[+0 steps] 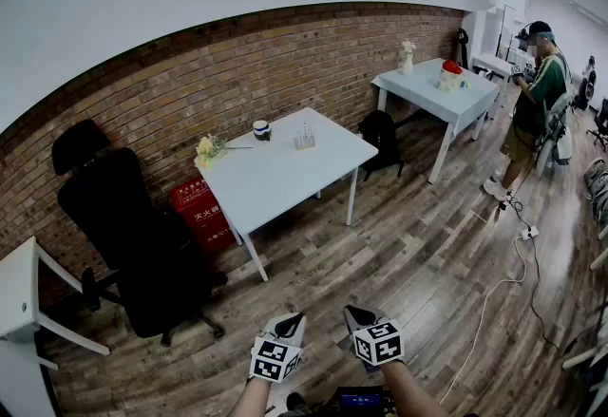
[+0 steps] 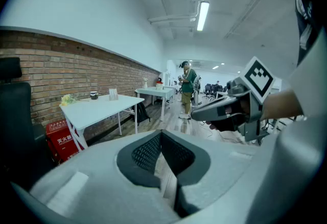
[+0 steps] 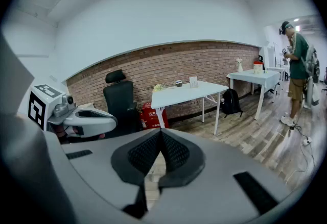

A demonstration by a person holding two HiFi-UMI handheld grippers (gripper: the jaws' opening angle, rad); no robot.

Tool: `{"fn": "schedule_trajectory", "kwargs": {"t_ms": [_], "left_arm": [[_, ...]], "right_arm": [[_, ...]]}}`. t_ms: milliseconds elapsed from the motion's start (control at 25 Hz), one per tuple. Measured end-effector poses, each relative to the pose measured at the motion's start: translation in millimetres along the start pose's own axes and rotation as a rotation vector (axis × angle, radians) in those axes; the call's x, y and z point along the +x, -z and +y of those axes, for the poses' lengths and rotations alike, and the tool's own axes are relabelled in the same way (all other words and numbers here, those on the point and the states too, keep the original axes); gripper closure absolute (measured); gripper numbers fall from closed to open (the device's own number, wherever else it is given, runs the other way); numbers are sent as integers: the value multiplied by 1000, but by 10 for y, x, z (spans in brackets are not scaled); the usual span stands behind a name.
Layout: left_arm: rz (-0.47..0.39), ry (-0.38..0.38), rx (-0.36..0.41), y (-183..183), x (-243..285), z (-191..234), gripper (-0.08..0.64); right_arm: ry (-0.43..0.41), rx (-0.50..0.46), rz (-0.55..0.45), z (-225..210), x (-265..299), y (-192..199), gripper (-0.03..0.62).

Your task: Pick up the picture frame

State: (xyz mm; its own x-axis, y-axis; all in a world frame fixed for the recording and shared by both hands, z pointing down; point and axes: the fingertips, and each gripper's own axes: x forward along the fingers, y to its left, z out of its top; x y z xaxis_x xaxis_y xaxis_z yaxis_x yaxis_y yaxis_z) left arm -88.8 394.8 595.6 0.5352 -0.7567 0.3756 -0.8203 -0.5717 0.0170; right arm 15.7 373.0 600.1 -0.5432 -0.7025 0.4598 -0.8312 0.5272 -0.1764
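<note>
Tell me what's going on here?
Nothing is held yet. The hand-held left gripper and right gripper hang low over the floor, both shut and empty, well short of the white table. On it stand flowers, a cup and a small clear upright item, possibly the frame. A second person stands by the far table.

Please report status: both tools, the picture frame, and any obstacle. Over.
Left tool shut, empty. Right tool shut, empty. Picture frame on white table, far ahead, untouched. No obstacle seen between.
</note>
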Motion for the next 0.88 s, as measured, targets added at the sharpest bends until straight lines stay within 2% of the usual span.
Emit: {"fn": "schedule_trajectory", "kwargs": {"t_ms": [440,880], "left_arm": [[3,15,14,29,-23,-10,548],[3,16,-4,26,2,-77,548]], "right_arm": [[16,-11,1,29,-56,-10,584],[-7,19,3,13,-100,43,584]]}}
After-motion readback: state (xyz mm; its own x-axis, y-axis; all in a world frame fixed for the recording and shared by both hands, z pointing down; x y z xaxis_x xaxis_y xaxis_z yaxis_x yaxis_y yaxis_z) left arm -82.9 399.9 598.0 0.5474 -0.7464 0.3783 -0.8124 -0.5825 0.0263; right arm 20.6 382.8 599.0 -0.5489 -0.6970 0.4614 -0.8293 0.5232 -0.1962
